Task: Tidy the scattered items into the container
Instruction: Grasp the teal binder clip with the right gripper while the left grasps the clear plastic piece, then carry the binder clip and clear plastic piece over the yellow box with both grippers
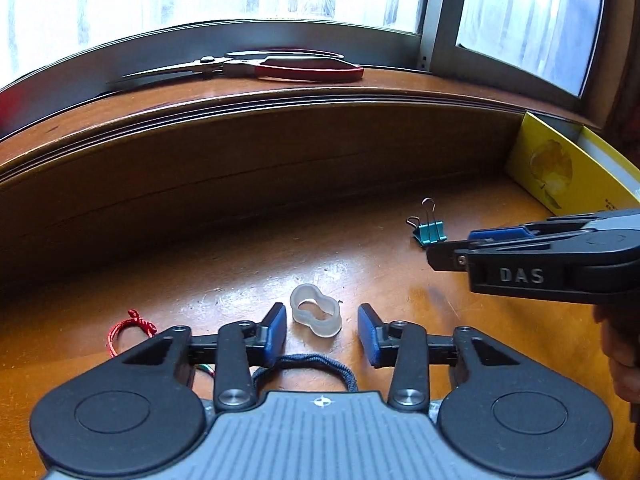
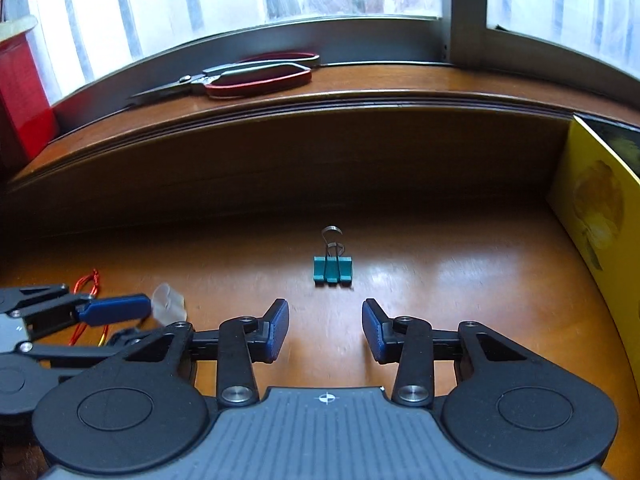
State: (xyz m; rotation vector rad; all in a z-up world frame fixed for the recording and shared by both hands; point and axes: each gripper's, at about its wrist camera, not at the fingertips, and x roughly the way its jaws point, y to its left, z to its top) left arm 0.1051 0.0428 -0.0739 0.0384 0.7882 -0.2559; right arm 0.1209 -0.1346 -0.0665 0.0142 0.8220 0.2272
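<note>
A: While both tools were over the desk [image 2: 460, 280], what did the step call for?

B: As I judged it, two pick-ups at once, each needing its thing centred between the fingers before closing. Going by size, the yellow box [image 2: 600, 216] stood at the desk's right edge; whether it was the container I could not tell. The scissors [image 1: 256, 66] lay up on the window sill, well apart from everything else.

A: And the left hand-held gripper [image 1: 322, 330]?

B: It was released, with nothing clamped. The cloudy rubber ring [image 1: 316, 314] lay flat on the desk between its blue fingertips [image 1: 276, 328], with a gap on each side. I'd have lowered it a little and squeezed gently, since soft rubber would likely buckle or pop out. A dark cord loop [image 1: 308, 362] lay just beneath the fingers, and a red string [image 1: 130, 326] off to the left, both easy to snag.

A: The right hand-held gripper [image 2: 325, 330]?

B: Also released and empty. The teal binder clip [image 2: 332, 272] sat on the desk ahead of its fingers, lined up with the gap but not yet between them, wire handles pointing away. It needed to go further forward, then close on the teal body rather than on the wires.
</note>
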